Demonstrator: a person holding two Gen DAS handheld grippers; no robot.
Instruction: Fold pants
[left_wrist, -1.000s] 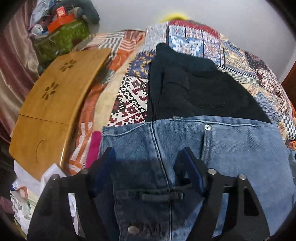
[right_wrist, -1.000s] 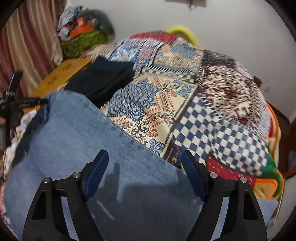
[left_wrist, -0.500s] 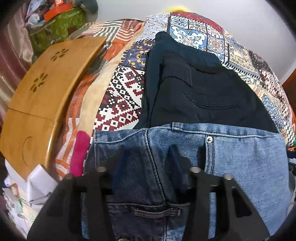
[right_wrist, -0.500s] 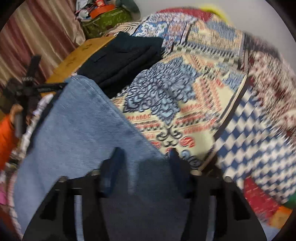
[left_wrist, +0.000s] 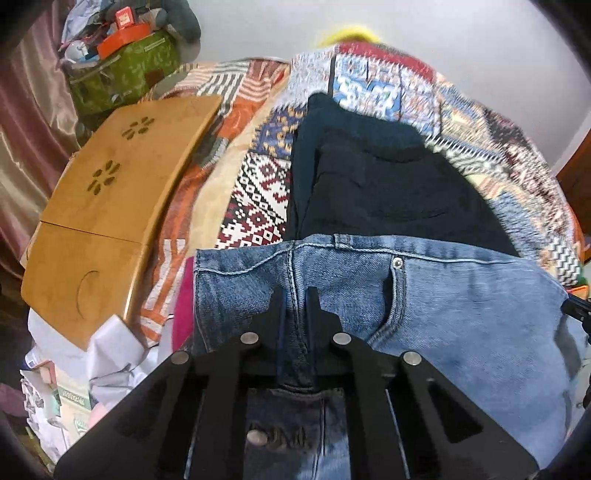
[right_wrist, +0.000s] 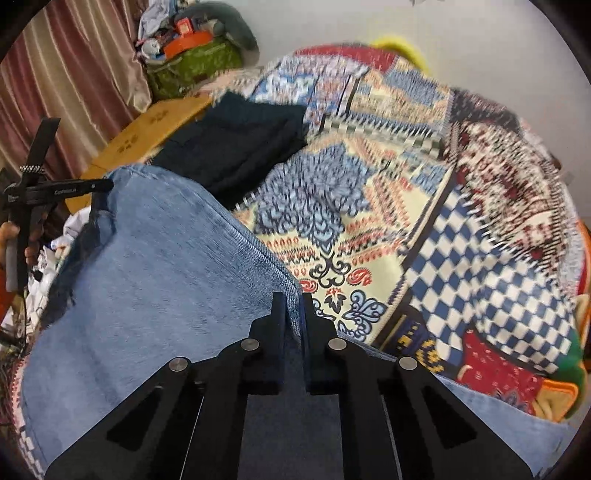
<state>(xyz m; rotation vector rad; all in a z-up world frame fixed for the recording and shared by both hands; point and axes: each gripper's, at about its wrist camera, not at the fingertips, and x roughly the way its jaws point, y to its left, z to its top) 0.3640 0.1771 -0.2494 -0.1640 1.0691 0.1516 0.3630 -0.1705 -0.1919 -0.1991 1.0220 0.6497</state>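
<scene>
Left wrist view gives me the left gripper (left_wrist: 295, 295) clenched on a pinch of the jeans (left_wrist: 461, 306) along the seam just below the waistband, its jaws having just closed onto the denim. That waistband edge runs straight across, touching the dark pants (left_wrist: 388, 184) folded beyond it on the quilt (left_wrist: 258, 199). A wooden tray (left_wrist: 110, 199) lies left of the jeans, with a strip of quilt between them. On the right wrist view my right gripper (right_wrist: 294, 299) has also just closed, grasping the jeans at their right-hand edge, where denim meets bare quilt. Open quilt stretches ahead and to the right of that edge; the dark pants sit up left.
</scene>
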